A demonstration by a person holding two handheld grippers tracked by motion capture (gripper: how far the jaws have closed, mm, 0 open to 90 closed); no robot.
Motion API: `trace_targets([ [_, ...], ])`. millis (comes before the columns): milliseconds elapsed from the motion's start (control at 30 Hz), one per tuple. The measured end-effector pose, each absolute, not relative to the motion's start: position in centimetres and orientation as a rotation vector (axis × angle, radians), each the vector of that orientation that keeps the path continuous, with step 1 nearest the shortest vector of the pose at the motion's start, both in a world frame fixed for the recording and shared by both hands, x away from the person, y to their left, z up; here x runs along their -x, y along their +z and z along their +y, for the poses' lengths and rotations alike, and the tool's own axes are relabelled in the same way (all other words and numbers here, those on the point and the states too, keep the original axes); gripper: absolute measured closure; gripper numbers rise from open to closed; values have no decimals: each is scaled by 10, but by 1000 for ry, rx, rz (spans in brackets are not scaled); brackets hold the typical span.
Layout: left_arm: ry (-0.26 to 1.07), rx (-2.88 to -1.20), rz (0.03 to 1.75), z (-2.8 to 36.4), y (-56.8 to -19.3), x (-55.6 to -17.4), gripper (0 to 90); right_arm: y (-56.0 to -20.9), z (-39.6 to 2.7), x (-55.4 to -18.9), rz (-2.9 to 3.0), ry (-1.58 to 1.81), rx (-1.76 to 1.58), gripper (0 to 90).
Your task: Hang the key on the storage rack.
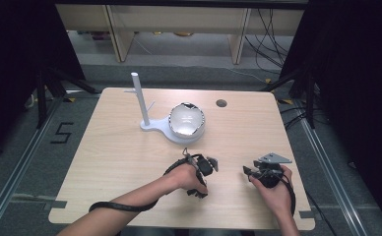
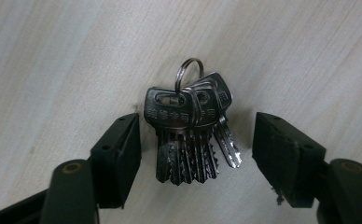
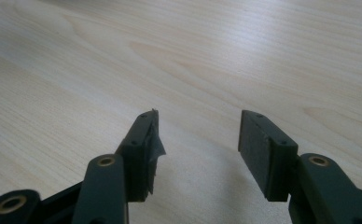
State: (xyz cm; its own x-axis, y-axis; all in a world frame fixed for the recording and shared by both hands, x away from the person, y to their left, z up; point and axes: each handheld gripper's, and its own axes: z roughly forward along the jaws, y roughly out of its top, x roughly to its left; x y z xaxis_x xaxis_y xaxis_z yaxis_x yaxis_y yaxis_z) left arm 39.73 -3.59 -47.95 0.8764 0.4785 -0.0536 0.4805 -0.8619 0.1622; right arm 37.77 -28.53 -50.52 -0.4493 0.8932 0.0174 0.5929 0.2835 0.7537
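Left gripper jaws apart, straddling a bunch of keys lying on the table. Right gripper jaws apart over bare wood.

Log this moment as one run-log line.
left claw: open, straddling key bunch lying on table | right claw: open, empty, over bare wood | bowl on white stand: untouched

A light wooden bench carries a white stand with an upright post. A shiny round bowl sits on the stand's base. A small round hole marks the bench's far side.
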Motion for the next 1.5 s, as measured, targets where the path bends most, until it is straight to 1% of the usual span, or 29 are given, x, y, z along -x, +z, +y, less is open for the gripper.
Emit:
trace_targets([
  [100, 1, -2893, 728, -37, -479, -397, 360, -506, -286, -378, 2153, 985, -1311, 489],
  [200, 42, -2915, 702, -39, -479, -394, 403, -506, -286, -378, 2155, 986, -1312, 489],
  [333, 38, -2913, 664, -39, -478, -389, 511, -505, -285, -378, 2147, 1011, -1338, 489],
  [367, 32, -2918, 644, -38, -477, -388, 609, -505, -286, -378, 2147, 1009, -1338, 489],
  [400, 42, -2912, 604, -37, -476, -387, 643, -505, -286, -378, 2148, 1009, -1338, 489],
  [433, 42, -2912, 604, -37, -476, -387, 662, -505, -286, -378, 2148, 1009, -1339, 489],
  [500, 52, -2900, 595, -35, -477, -386, 664, -505, -285, -378, 2148, 1011, -1338, 489],
  [600, 29, -2906, 591, -34, -476, -384, 667, -506, -287, -378, 2155, 982, -1302, 488],
  [700, 35, -2916, 547, -32, -477, -386, 668, -506, -287, -378, 2156, 982, -1301, 486],
  [800, -13, -2914, 561, -30, -477, -388, 664, -505, -286, -378, 2152, 1001, -1333, 486],
  [867, -13, -2906, 569, -29, -477, -390, 638, -506, -286, -378, 2147, 1011, -1332, 486],
  [900, -17, -2905, 578, -28, -477, -391, 580, -505, -286, -378, 2148, 1013, -1338, 485],
  [933, -17, -2914, 570, -28, -477, -391, 580, -505, -286, -378, 2148, 1013, -1338, 485],
  [967, -21, -2927, 557, -27, -477, -391, 547, -505, -286, -378, 2147, 1014, -1338, 485],
  [1067, -15, -2933, 553, -26, -477, -389, 543, -505, -286, -378, 2143, 1010, -1335, 484],
  [1100, 10, -2945, 531, -26, -477, -388, 543, -506, -286, -378, 2144, 1012, -1334, 485],
  [1167, 17, -2962, 512, -27, -477, -386, 567, -506, -286, -378, 2148, 1011, -1338, 484],
  [1200, 18, -2977, 489, -28, -477, -384, 644, -506, -285, -378, 2148, 1012, -1336, 484],
  [1333, 20, -2983, 452, -31, -476, -378, 794, -506, -285, -378, 2157, 1012, -1342, 484],
  [1400, 36, -2986, 427, -33, -477, -375, 815, -506, -285, -379, 2157, 1016, -1318, 484],
  [1500, 25, -2985, 427, -34, -476, -376, 819, -506, -285, -379, 2167, 1006, -1317, 484],
])
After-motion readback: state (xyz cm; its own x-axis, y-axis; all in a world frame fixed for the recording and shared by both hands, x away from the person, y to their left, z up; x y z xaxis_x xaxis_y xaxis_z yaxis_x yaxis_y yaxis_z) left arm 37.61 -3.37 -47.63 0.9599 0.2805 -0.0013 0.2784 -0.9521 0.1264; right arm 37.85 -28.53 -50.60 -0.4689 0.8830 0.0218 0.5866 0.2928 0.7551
